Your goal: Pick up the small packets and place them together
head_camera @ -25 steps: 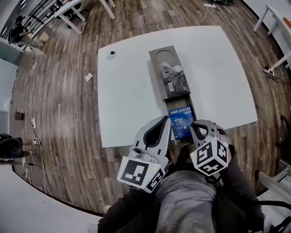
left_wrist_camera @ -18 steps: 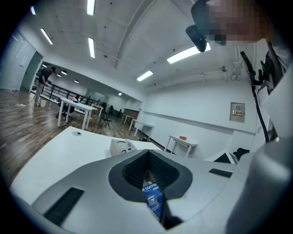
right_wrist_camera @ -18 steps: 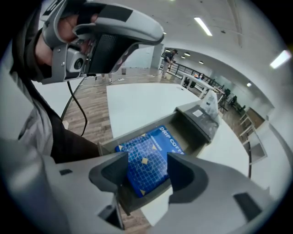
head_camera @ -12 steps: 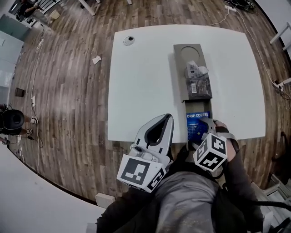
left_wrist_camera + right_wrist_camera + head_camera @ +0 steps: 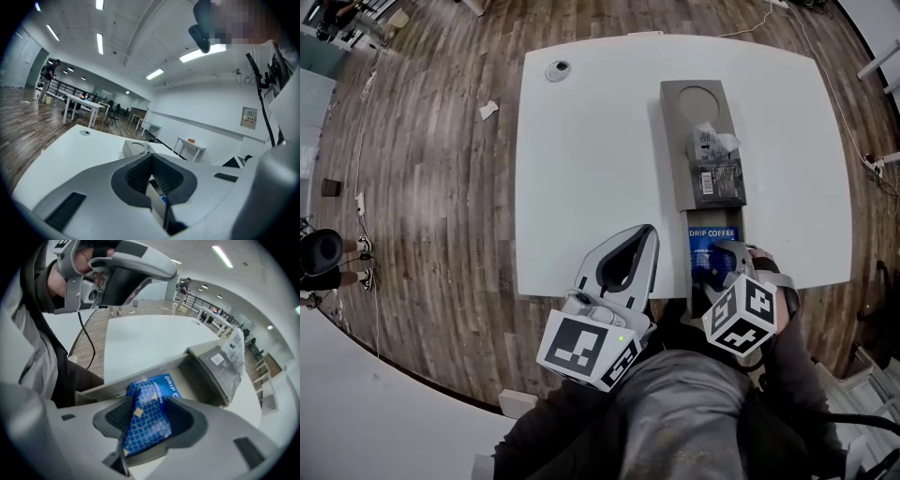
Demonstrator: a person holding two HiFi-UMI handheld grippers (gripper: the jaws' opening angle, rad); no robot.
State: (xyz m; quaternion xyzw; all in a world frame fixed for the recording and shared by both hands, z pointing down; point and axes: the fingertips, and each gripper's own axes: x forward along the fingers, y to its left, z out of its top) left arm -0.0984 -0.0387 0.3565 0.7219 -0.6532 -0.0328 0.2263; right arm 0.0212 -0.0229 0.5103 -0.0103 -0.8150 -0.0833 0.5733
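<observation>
A long grey tray (image 5: 671, 141) lies on the white table (image 5: 591, 169). Its near compartment holds blue "DRIP COFFEE" packets (image 5: 708, 236). My right gripper (image 5: 721, 265) points steeply down into that compartment. Its jaws have just been closing, and both pads press on a bulging blue packet (image 5: 151, 397) between them, so my right gripper (image 5: 146, 417) is shut on it. The middle section holds a dark packet (image 5: 718, 180) and a crumpled clear packet (image 5: 711, 141). My left gripper (image 5: 644, 236) hovers at the table's front edge, left of the tray. In the left gripper view my left gripper (image 5: 151, 158) is shut on nothing.
The tray's far end has a round recess (image 5: 697, 97). A small round object (image 5: 557, 68) sits at the table's far left corner. A paper scrap (image 5: 488, 110) lies on the wooden floor. The person's lap is right below the table's front edge.
My right gripper has tipped downward and sunk into the near compartment, with its jaws now around a blue packet. My left gripper has drifted along the table's front edge.
</observation>
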